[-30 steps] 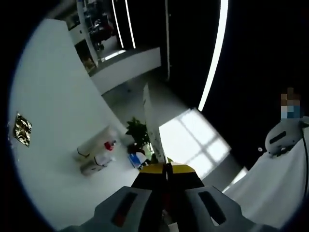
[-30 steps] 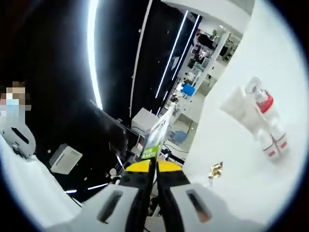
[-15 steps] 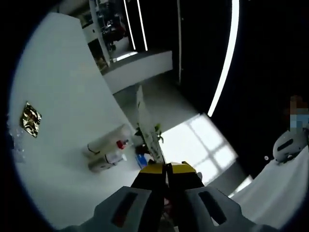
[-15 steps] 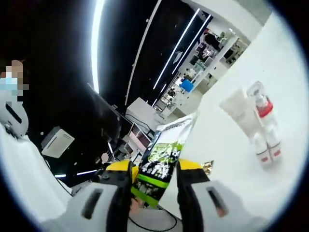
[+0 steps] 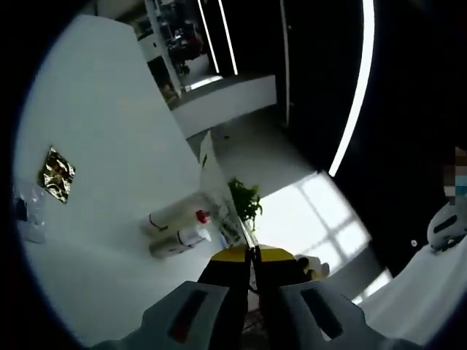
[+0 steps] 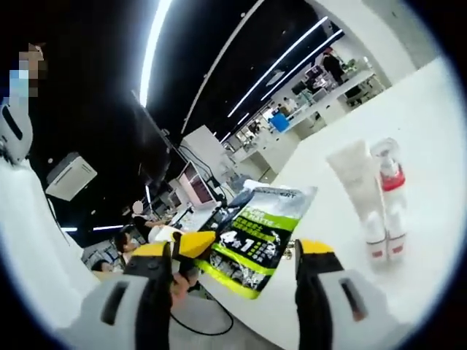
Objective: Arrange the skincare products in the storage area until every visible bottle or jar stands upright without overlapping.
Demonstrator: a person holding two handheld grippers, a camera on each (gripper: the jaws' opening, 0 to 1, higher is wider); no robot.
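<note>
A green-and-white pouch hangs over the edge of the white table. My left gripper is shut on the pouch, which stands edge-on above its yellow tips. My right gripper is open wide, its jaws either side of the pouch and apart from it. A white tube and a clear spray bottle with a red collar rest side by side on the table and look to be lying down. The tube and the bottle are left of the pouch in the left gripper view.
A gold foil packet lies on the table, with clear wrappers nearer the edge. A person in white stands close by. Beyond the table are a dark hall, light strips, desks and a green plant.
My right gripper has opened from shut and let go of the pouch, which now faces it flat. The left gripper stays shut on the pouch. Both views have shifted.
</note>
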